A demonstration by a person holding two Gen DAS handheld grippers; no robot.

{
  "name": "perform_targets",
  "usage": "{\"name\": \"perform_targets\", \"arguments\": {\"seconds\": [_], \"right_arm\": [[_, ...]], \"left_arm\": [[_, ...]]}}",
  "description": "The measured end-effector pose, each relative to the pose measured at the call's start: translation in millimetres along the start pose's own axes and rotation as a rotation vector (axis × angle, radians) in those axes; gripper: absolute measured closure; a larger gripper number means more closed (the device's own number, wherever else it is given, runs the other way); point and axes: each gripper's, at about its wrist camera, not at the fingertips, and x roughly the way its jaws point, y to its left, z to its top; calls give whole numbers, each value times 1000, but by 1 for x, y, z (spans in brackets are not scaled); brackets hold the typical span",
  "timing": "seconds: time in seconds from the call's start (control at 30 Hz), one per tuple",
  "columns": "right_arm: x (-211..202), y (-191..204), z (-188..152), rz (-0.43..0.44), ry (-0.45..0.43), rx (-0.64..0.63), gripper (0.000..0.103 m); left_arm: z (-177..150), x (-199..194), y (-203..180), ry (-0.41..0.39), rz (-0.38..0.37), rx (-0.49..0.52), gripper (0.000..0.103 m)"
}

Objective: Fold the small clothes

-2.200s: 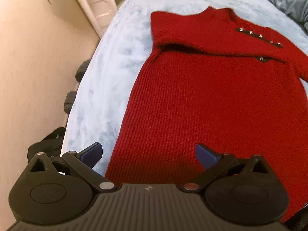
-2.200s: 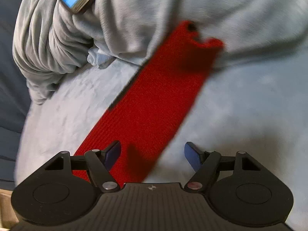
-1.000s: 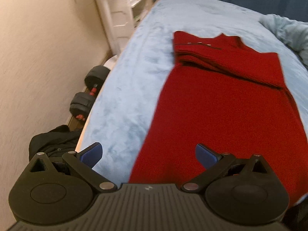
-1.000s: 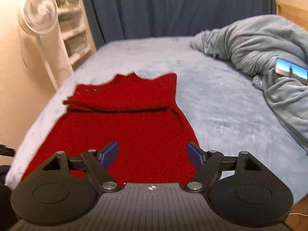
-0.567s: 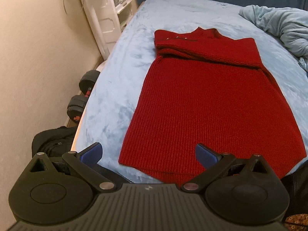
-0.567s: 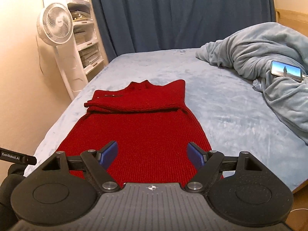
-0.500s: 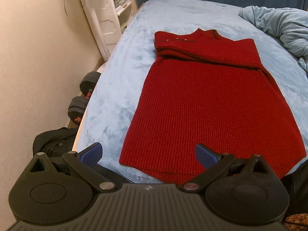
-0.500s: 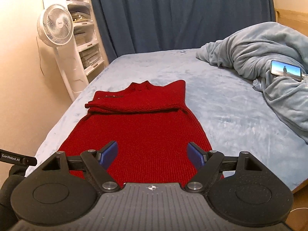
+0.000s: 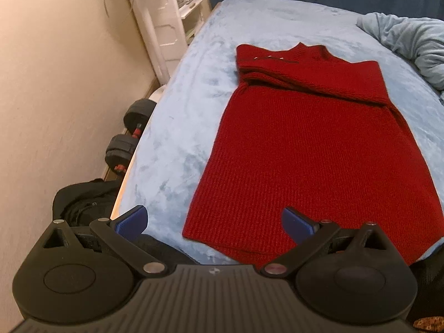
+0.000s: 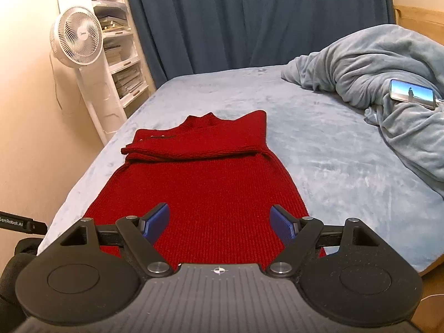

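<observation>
A red knit dress (image 9: 313,149) lies flat on the light blue bed (image 9: 188,127), its sleeves folded across the chest and its hem near the bed's front edge. It also shows in the right wrist view (image 10: 202,183). My left gripper (image 9: 215,220) is open and empty, held above the hem's left corner. My right gripper (image 10: 220,222) is open and empty, held above the middle of the hem.
A crumpled blue blanket (image 10: 383,83) with a phone (image 10: 412,93) on it lies at the right. A white fan (image 10: 76,37) and shelves (image 10: 122,55) stand at the left. Dumbbells (image 9: 125,138) and a black bag (image 9: 80,202) lie on the floor beside the bed.
Both grippers have drawn back from the sleeves to the hem end of the dress, and both sleeves now lie folded across the chest. In the last half second little has moved.
</observation>
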Motion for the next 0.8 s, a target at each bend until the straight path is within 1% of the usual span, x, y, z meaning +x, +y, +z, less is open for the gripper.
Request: {"name": "perform_targets", "arguments": {"seconds": [0.13,0.33,0.43,0.5,0.57,0.67,0.73,0.77,0.8], "right_arm": [[10,-3,-1,-14,32,11,22],[30,-17,-1,-70,71,40,22],[43,-27,5,-100,73,49,22],[58,-35,16,-109,55,56,22],[79,-45,32,-114,22,52,22],[126,-62,60,-106,-31,52,24],[169,-75,82,-104,-31,79,27],[192,-80,92,-105,-23,96,28],[218,-85,103,-105,-9,110,31]], "left_arm": [[3,10,4,2,12,-4,0],[6,37,11,40,33,-26,0],[9,47,15,57,37,-34,0],[11,54,16,65,44,-34,0],[15,62,17,72,47,-38,0],[25,79,21,92,59,-57,0],[33,91,24,107,73,-74,0],[38,98,26,117,81,-85,0],[42,104,27,125,87,-92,0]]}}
